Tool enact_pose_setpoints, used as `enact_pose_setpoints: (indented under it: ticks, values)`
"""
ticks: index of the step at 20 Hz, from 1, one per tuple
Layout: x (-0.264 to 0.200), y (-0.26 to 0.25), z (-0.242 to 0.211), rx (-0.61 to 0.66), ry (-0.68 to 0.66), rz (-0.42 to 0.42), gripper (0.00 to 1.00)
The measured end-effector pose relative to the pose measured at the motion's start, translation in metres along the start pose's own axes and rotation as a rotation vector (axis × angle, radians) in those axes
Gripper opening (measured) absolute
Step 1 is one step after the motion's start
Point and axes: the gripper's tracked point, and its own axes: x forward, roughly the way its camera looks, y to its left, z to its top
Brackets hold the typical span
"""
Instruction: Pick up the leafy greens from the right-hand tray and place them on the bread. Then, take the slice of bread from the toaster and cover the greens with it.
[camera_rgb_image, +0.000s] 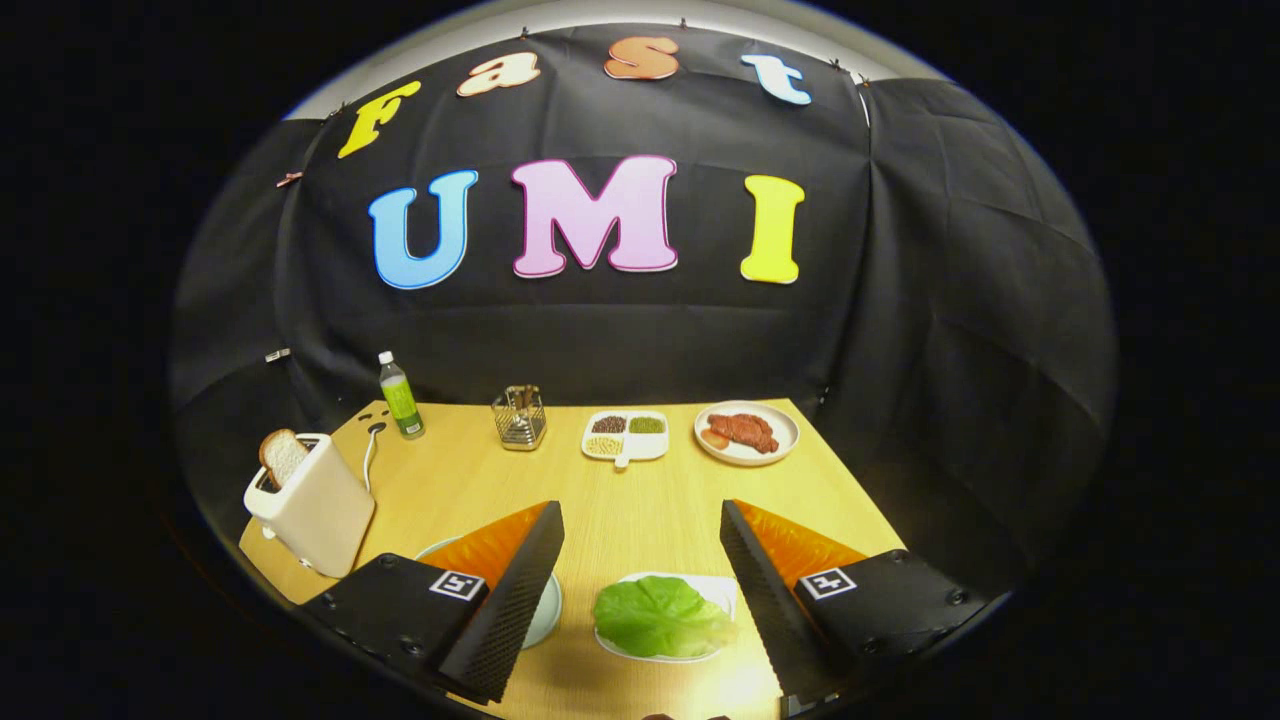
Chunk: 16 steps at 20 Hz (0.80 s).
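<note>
The hand-held gripper (640, 590) hangs released, fingers spread wide. Between them, in the lower centre of the frame, the leafy greens (660, 617) lie flat on a white tray (722, 592), long axis left-right. At left, the toaster (312, 508) holds a bread slice (282, 456) upright. A plate (545, 612) sits partly behind the left finger.

Cloth-walled booth, wooden table (640, 505), toaster (312, 503)

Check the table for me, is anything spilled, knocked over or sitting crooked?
Nothing spilled or toppled. The bread leans at a tilt out of the toaster, normal for a raised slice. The greens lie on their tray between the open gripper fingers. Bottle and cup stand upright.
</note>
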Motion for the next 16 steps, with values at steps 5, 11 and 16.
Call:
enact_pose_setpoints:
  ticks: [5, 11, 16]
  values:
    - [0.02, -0.01, -0.048, -0.04, 0.111, 0.026, 0.98]
    - [0.043, -0.018, -0.109, -0.09, 0.262, 0.086, 0.98]
    - [0.063, -0.02, -0.156, -0.169, 0.378, 0.152, 0.98]
